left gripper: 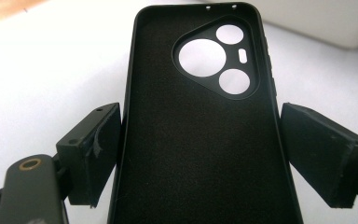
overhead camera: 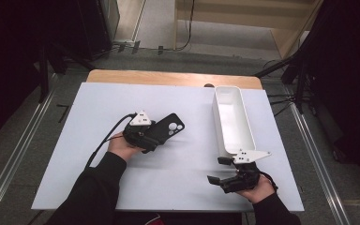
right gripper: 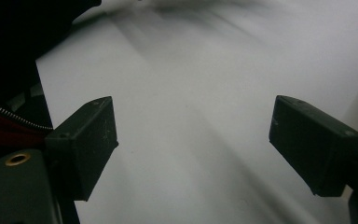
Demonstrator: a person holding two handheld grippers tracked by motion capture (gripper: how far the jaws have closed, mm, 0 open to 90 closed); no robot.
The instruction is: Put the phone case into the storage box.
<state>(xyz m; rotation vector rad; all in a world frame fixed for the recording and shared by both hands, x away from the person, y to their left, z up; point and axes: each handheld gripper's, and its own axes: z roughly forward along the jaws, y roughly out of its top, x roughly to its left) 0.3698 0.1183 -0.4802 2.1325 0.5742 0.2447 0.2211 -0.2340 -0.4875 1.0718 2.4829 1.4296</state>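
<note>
On the white table top (overhead camera: 178,173), whose far wooden edge is left uncovered, a long white tray (overhead camera: 233,119) is seen at the right, set lengthwise away from the person; its near end is hidden behind the grey plate of the right gripper (overhead camera: 218,171). Left of the tray and well apart from it, a black phone case (overhead camera: 168,129) is laid flat with its inner face up and its camera cut-outs toward the far right. Its near end is covered in the high view by the left gripper (overhead camera: 157,138).

In the left gripper view the phone case (left gripper: 200,140) is found between the two spread jaws of the left gripper (left gripper: 200,158); its bottom end is cut off by the frame edge. The left pad sits at the case's edge and a narrow gap is noted at the right pad, so no firm pinch can be confirmed.

The right gripper (right gripper: 193,149) is held near the table's front edge, jaws wide apart with only bare table surface between them. A dark sleeve is partly visible at the upper left of that view, blurred.
</note>
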